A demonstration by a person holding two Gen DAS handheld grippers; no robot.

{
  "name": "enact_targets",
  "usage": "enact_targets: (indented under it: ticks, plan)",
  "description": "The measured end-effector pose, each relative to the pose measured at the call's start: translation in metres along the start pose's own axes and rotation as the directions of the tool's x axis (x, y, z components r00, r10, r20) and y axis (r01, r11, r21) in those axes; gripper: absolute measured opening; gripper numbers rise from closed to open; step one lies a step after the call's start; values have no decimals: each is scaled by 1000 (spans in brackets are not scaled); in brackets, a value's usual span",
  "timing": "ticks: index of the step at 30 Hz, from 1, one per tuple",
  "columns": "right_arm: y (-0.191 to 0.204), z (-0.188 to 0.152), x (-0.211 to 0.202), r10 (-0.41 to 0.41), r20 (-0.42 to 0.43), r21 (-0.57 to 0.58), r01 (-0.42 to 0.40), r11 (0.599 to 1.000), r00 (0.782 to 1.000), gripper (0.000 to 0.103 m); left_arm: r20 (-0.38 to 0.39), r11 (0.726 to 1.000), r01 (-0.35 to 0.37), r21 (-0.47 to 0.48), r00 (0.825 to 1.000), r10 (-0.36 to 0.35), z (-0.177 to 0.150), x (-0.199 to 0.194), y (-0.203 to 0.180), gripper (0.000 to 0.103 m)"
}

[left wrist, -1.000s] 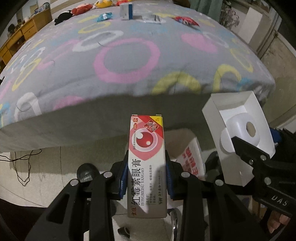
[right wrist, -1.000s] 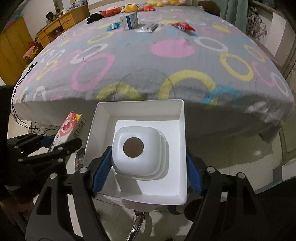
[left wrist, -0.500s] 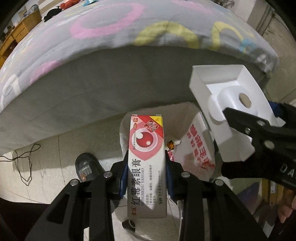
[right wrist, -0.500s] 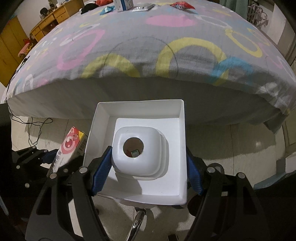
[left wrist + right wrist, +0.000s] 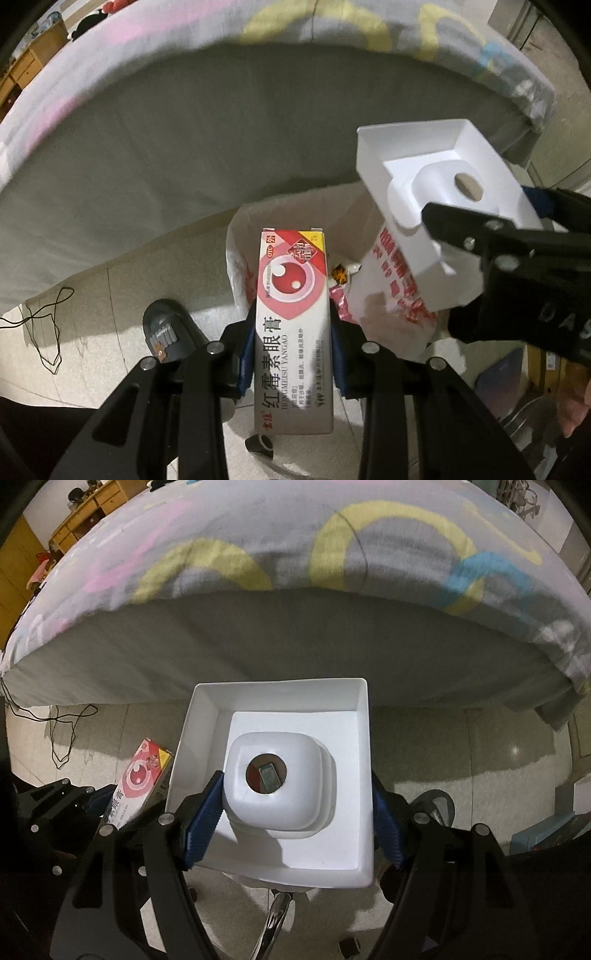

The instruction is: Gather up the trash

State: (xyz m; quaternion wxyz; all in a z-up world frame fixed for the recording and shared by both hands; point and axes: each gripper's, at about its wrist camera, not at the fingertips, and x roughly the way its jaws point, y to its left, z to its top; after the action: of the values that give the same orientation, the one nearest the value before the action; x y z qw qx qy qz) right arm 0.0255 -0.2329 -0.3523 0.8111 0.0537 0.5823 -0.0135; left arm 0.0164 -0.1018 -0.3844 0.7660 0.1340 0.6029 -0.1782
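Observation:
My left gripper [image 5: 293, 347] is shut on a narrow white and red ointment carton [image 5: 291, 317], held upright over the mouth of a white trash bag with red print [image 5: 391, 295] on the floor. Wrappers lie inside the bag. My right gripper [image 5: 288, 812] is shut on a white open box with a moulded insert [image 5: 280, 775], its blue pads pressing both side walls. That white box [image 5: 436, 184] hangs at the right of the left wrist view, above the bag's right side. The carton [image 5: 142, 775] shows at the left of the right wrist view.
A bed with a grey ring-patterned cover [image 5: 295, 554] fills the upper part of both views, its edge overhanging the floor. A dark slipper [image 5: 166, 328] and a black cable [image 5: 48, 325] lie on the tiled floor at left. A chair base with a metal leg [image 5: 273, 923] sits below.
Both grippers have sunk toward the floor with their loads. The bed top and the items on it slid out of view, and the trash bag came into sight under the carton.

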Motion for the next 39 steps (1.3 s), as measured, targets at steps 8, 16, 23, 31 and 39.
enact_targets:
  ticks: [8,16,23,31,39]
  plan:
    - [2,4,29,13,-62,38,-11,999,998,71,-71,1000,-1,7,997,2,0,32,-3,33]
    - [1,5,50,8,-101,57,-2,998,995,72,-106,1000,20,7,994,-19,-2,46,-8,33]
    - [-9,5,65,32,-157,123,-12,992,987,73,-145,999,46,3,988,-45,-3,56,-11,48]
    - [-15,4,70,39,-169,165,-11,986,985,86,-136,997,61,-53,988,-68,0,55,-6,81]
    - [-20,3,68,37,-146,197,-8,980,989,88,-132,996,59,-69,989,-67,1,54,-2,82]
